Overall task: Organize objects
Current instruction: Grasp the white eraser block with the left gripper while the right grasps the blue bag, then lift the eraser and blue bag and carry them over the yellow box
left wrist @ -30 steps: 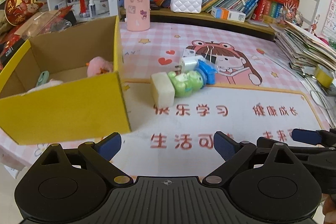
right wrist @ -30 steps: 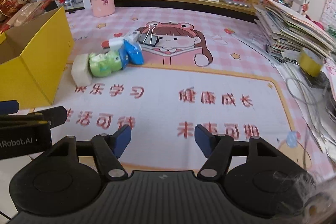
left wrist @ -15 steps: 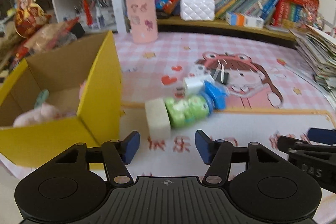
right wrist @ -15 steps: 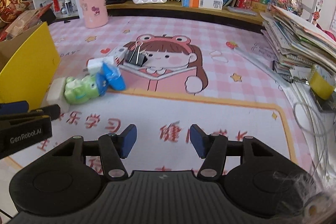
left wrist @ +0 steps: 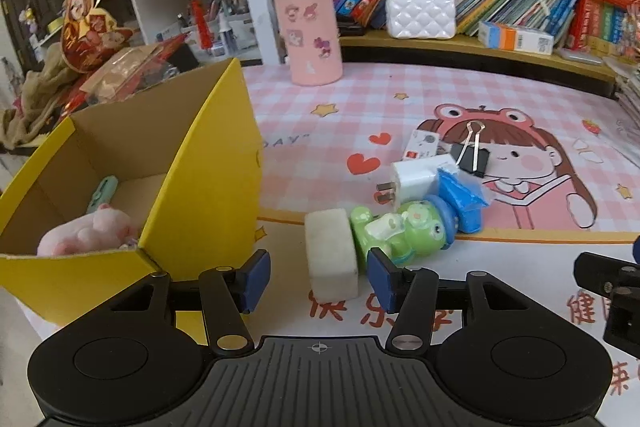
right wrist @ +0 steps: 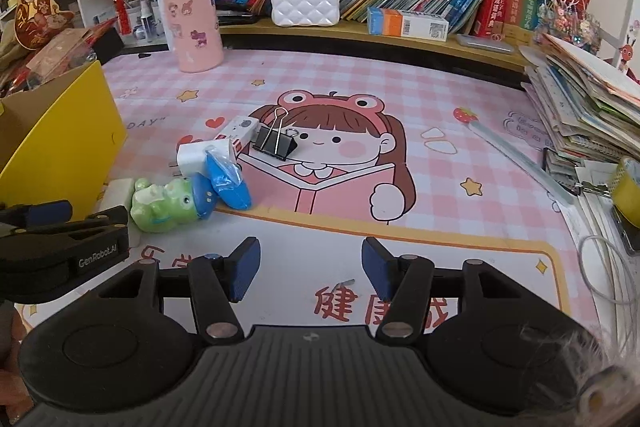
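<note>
A white eraser block [left wrist: 331,253] lies between the tips of my open left gripper [left wrist: 318,279], touching neither pad. Beside it lie a green frog toy [left wrist: 404,231], a blue packet [left wrist: 462,203], a white charger plug [left wrist: 414,179], a small white card box [left wrist: 422,144] and a black binder clip [left wrist: 474,155]. The yellow cardboard box [left wrist: 212,187] at left holds a pink plush [left wrist: 86,235] and a mint item [left wrist: 102,189]. My right gripper [right wrist: 310,269] is open and empty over the mat, right of the frog toy [right wrist: 166,203].
A pink cylinder [left wrist: 307,34], a white quilted purse [left wrist: 420,11] and rows of books stand at the back. A paper stack [right wrist: 588,107] and a yellow tape roll [right wrist: 626,191] sit at the right edge, with a white cable [right wrist: 604,269] near them.
My left gripper has moved forward and to the left so its tips reach the eraser. My right gripper has moved forward over the mat. Both stayed open.
</note>
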Tool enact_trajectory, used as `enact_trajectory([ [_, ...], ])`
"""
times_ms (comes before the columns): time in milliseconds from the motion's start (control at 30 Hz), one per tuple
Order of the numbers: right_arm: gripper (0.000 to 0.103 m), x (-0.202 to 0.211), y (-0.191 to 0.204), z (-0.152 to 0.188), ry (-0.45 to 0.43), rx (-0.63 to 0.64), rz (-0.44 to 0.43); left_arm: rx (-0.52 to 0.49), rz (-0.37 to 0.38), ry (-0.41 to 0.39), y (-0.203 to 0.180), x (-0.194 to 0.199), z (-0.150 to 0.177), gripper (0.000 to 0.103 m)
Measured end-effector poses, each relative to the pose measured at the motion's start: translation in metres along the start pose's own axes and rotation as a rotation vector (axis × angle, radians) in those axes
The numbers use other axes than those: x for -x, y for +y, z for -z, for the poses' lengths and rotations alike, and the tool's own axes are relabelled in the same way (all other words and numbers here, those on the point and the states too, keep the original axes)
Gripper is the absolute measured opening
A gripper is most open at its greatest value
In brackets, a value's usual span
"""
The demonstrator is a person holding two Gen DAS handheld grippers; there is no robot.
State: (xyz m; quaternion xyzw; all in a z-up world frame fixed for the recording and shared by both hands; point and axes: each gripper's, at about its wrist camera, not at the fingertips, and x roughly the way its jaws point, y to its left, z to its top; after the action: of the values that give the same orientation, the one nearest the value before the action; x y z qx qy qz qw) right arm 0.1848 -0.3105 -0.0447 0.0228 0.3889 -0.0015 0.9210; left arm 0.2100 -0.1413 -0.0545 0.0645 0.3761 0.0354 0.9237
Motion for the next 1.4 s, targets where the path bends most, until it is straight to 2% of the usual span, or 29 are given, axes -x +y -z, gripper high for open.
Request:
enact_trajectory([
  [100,0.055,-0.002,-0.001,0.000,0.007,0.004,-0.005,0.042,-0.022,0.025,0.003,-0.009,0.002,0.052],
  [267,0.055,-0.004,-0.003,-0.001,0.013,0.009,-0.005,0.112,-0.007,0.028,0.004,-0.016,0.003,0.051],
  [433,0.055,-0.006,-0.005,-0.001,0.020,0.023,-0.002,0.195,0.000,0.058,0.007,-0.032,0.008,0.041],
  [467,0.055,-0.007,-0.006,-0.002,0.020,0.026,-0.003,0.201,0.003,0.054,0.007,-0.033,0.008,0.039],
  [500,0.055,-0.007,-0.005,-0.002,0.020,0.027,-0.004,0.201,0.017,0.049,0.007,-0.032,0.008,0.025],
  [667,0.055,-0.013,0.000,-0.008,0.014,0.042,-0.047,0.189,0.109,0.055,0.016,-0.014,0.011,0.023],
  [833,0.054,-0.036,0.017,-0.022,-0.015,0.085,-0.104,0.171,0.140,0.140,0.036,0.004,0.030,0.023],
  [967,0.046,-0.062,0.029,-0.039,-0.033,0.088,-0.138,0.190,0.143,0.153,0.049,0.019,0.040,0.023],
  [1067,0.041,-0.086,0.036,-0.049,0.000,0.095,-0.156,0.186,0.140,0.135,0.054,0.027,0.041,0.023],
  [1133,0.037,-0.094,0.038,-0.051,-0.010,0.099,-0.161,0.182,0.141,0.119,0.056,0.033,0.040,0.023],
  [1200,0.027,-0.099,0.037,-0.054,0.000,0.090,-0.175,0.176,0.148,0.104,0.057,0.038,0.040,0.023],
  [1333,0.026,-0.107,0.033,-0.057,0.022,0.066,-0.203,0.172,0.173,0.095,0.057,0.039,0.040,0.023],
  [1400,0.021,-0.105,0.033,-0.056,0.020,0.070,-0.206,0.170,0.182,0.097,0.056,0.039,0.040,0.023],
])
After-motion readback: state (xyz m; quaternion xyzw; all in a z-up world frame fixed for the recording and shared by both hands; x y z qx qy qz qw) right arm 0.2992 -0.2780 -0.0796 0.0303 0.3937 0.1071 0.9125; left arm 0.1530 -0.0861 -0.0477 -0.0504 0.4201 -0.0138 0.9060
